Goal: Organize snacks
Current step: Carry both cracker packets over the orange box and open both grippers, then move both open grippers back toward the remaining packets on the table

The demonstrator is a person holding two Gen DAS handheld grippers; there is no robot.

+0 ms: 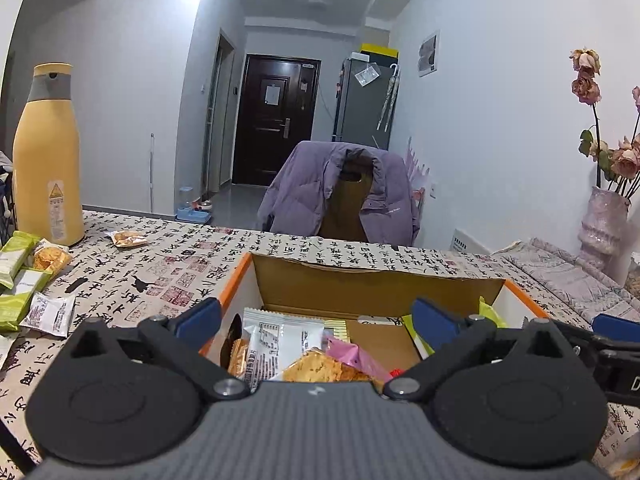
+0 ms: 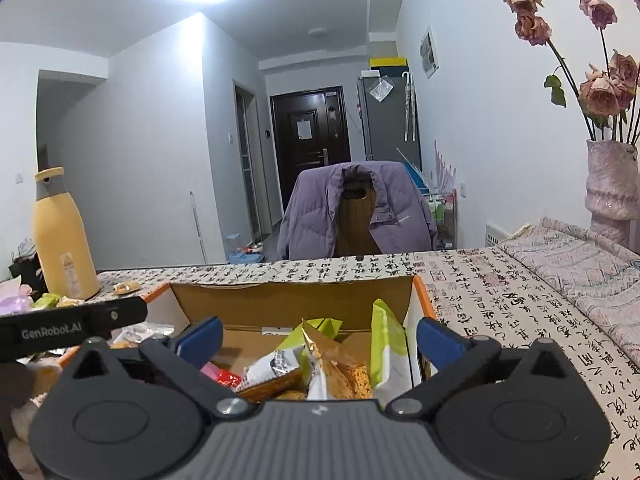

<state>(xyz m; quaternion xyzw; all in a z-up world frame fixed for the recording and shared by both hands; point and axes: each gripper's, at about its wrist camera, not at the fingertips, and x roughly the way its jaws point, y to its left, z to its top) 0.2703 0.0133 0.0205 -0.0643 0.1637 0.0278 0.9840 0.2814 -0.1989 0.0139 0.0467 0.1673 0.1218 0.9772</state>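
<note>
An open cardboard box (image 1: 372, 280) with an orange rim stands on the table, and several snack packets (image 1: 288, 340) lie inside it. My left gripper (image 1: 316, 316) hangs over the box's near left part, open, with nothing pressed between its blue pads. My right gripper (image 2: 320, 336) hovers over the same box (image 2: 292, 300) on its right side, also open, above green and golden packets (image 2: 340, 364). More packets (image 1: 28, 280) lie loose on the tablecloth at the far left, and one small packet (image 1: 126, 238) rests near the bottle.
A tall yellow bottle (image 1: 48, 156) stands at the table's left back. A vase of dried roses (image 2: 610, 184) stands at the right, beside a folded cloth (image 2: 580, 264). A chair with a purple jacket (image 1: 340, 188) is behind the table. The other gripper (image 2: 68, 330) shows at left.
</note>
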